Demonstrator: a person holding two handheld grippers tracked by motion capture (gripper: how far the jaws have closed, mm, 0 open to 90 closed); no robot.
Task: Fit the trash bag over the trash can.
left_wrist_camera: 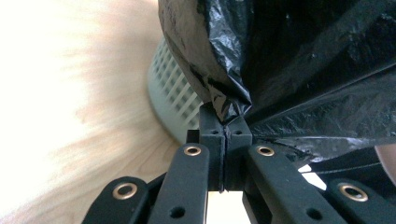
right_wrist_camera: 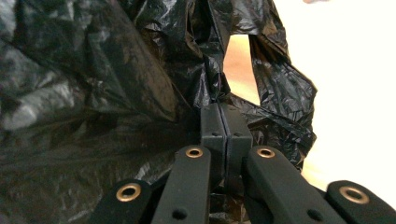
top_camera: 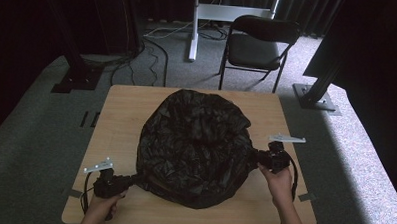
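While both grippers pinch opposite edges of the black bin bag (top_camera: 195, 147), the step in hand looks like drawing it down over the pale slatted basket (left_wrist_camera: 175, 95) on the wooden table (top_camera: 121, 114). Left gripper (top_camera: 134, 180) and right gripper (top_camera: 257, 156) have jaws clamped on crinkled, glossy film. Next probably calls for an even downward pull without tearing.

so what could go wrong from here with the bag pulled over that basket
Each tool, left and right, pinches only a thin twist of the black plastic bag, so the film may tear or slip free. The grey lattice basket underneath could shift or tip if one side pulls harder.
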